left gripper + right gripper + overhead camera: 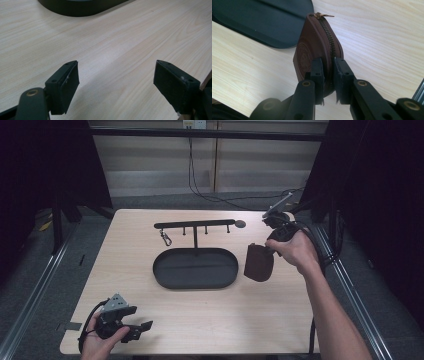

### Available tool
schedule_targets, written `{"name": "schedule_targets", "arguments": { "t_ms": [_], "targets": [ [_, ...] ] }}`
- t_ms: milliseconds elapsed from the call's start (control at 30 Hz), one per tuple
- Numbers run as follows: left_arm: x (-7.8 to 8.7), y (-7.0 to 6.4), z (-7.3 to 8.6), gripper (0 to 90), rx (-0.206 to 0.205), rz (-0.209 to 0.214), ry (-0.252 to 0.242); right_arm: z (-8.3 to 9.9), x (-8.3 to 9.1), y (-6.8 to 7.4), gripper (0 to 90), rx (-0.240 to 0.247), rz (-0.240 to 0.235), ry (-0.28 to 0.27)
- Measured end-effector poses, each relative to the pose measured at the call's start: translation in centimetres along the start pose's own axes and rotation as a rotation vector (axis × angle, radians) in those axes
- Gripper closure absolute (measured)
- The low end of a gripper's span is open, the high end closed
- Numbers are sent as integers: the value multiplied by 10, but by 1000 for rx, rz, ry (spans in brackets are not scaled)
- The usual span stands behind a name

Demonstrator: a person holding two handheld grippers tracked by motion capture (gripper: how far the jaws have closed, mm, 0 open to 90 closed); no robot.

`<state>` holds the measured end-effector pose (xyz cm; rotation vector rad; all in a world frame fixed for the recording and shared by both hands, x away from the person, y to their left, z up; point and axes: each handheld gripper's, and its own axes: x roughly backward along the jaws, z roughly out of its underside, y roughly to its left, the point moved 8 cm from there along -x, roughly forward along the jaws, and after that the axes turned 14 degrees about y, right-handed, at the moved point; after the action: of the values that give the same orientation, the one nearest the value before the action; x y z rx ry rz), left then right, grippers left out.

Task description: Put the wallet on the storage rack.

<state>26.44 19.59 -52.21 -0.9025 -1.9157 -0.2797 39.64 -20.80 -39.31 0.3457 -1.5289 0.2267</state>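
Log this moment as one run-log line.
right gripper: shut on brown zip pouch, beside black tray | left gripper: open, idle over table

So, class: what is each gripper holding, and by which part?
The right gripper pinches the brown pouch by its zipped edge. The left gripper is open, holding nothing.

The jaws hide the brown pouch's (pixel 312 47) near edge; its embossed emblem is unreadable.

The right gripper (pixel 328 75) pinched the edge of a brown zippered pouch (pixel 312 50), its jaws closed beside the zipper (pixel 331 41). A black tray (pixel 262 22) lay just beyond on the table (pixel 374 37).
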Motion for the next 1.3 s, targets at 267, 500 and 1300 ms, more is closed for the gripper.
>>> {"name": "schedule_targets", "arguments": {
  "t_ms": [267,500,1300],
  "targets": [
    [0,-1,0,204,0,2,1,-10,9,12,786,28,14,0],
    [0,0,0,204,0,4,1,-20,13,25,786,51,14,-16],
    [1,1,1,204,6,-1,1,-45,7,55,786,108,-69,-66]
  ]
}}
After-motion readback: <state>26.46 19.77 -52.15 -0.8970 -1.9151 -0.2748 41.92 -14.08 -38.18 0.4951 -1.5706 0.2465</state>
